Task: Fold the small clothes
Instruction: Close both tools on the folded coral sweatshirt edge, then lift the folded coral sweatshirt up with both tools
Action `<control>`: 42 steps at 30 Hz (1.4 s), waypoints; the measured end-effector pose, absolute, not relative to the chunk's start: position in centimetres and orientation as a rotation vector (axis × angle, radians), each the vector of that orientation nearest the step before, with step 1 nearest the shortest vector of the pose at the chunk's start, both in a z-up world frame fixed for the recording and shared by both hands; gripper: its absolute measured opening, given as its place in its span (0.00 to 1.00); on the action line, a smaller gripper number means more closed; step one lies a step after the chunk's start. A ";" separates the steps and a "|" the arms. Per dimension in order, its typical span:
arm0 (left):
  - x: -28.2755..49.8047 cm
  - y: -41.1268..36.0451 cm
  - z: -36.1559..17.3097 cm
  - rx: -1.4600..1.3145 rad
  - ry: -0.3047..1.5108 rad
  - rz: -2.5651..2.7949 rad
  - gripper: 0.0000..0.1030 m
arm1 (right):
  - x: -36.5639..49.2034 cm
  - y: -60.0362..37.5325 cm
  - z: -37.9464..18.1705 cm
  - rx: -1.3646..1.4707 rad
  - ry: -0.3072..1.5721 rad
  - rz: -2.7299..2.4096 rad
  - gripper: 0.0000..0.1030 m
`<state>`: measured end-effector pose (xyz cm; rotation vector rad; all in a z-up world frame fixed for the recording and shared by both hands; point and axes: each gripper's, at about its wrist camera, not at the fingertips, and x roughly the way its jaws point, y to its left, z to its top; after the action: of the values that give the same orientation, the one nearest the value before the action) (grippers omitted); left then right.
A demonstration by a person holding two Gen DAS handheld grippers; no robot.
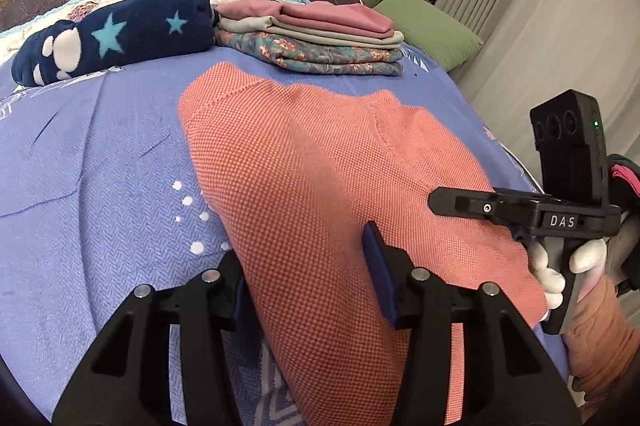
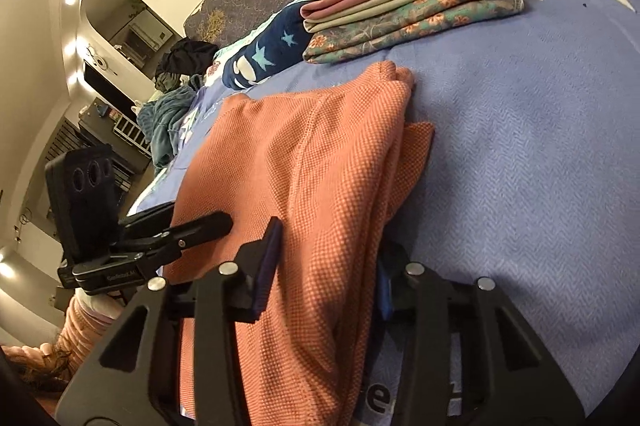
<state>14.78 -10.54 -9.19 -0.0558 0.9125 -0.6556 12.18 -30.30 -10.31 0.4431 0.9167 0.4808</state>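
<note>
The bed, under its blue cover, serves as the folding surface, and everything else sits relative to the salmon knit garment lying across the middle of it. Beyond the garment's far edge, a stack of folded clothes is parked out of the way, likely the finished pile, with a navy star-print fleece just beside that stack. The garment itself looks already doubled over lengthwise; in the right wrist view its layers lie one on another, so I judge the fold is partway done and the near end is being taken up for the next turn. Both tongs come in low at the garment's near end, side by side and pointing toward the stack. The left tongs stand fairly wide, cloth running between the fingers, the pads apparently not pinching it. The right tongs stand likewise parted around the thick folded edge; whether they press the cloth I cannot tell.
</note>
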 end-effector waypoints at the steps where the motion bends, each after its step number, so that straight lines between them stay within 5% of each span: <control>1: 14.7 -10.4 -9.2 -0.061 0.916 -0.656 0.48 | 12.1 -30.4 -10.2 0.439 0.920 0.478 0.43; 12: 14.4 -8.8 -9.8 -0.085 0.942 -0.687 0.54 | 10.6 -31.3 -10.1 0.387 1.026 0.459 0.69; 17: 14.9 -9.3 -10.0 -0.112 0.949 -0.699 0.55 | 12.6 -31.1 -10.9 0.489 0.953 0.534 0.71; 19: 15.0 -9.7 -9.9 -0.104 0.944 -0.695 0.54 | 13.1 -31.1 -10.9 0.506 0.954 0.512 0.56; 20: 14.9 -9.8 -9.8 -0.097 0.938 -0.692 0.52 | 13.1 -31.1 -10.9 0.500 0.958 0.492 0.41; 24: 13.3 -10.7 -8.1 0.001 0.866 -0.658 0.33 | 12.0 -30.2 -9.5 0.453 0.909 0.466 0.26; 42: 3.0 -11.1 5.4 0.077 0.473 -0.686 0.27 | -0.3 -28.6 5.4 0.251 0.449 0.425 0.23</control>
<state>2.99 -11.10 5.35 0.0766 0.4727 -0.6856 -0.31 -28.60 5.43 0.2508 0.4486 0.4249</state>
